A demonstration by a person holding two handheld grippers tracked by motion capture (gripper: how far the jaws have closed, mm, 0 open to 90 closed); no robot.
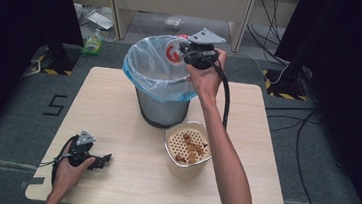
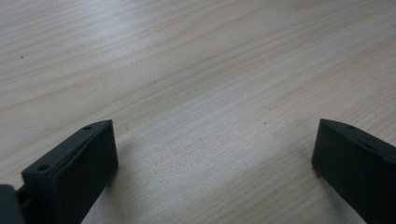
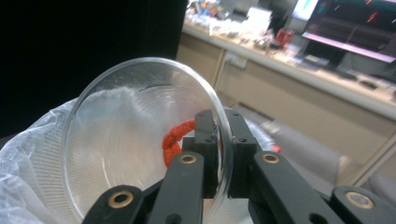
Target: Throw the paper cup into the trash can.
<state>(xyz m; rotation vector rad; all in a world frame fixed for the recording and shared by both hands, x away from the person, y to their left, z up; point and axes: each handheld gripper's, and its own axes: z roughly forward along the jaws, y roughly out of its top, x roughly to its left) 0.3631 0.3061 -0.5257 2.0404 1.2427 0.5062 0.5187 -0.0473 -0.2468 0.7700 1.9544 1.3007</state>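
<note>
The person's right arm (image 1: pixel 224 151) stretched far forward across the table, the hand (image 1: pixel 205 79) raised at its end with the right gripper (image 1: pixel 188 52) held high and turned leftward, its jaws pinched close together. The left hand (image 1: pixel 70 166) lay low near the front left, its left gripper (image 1: pixel 105 160) pointing right, jaws spread wide apart just above the surface.
</note>
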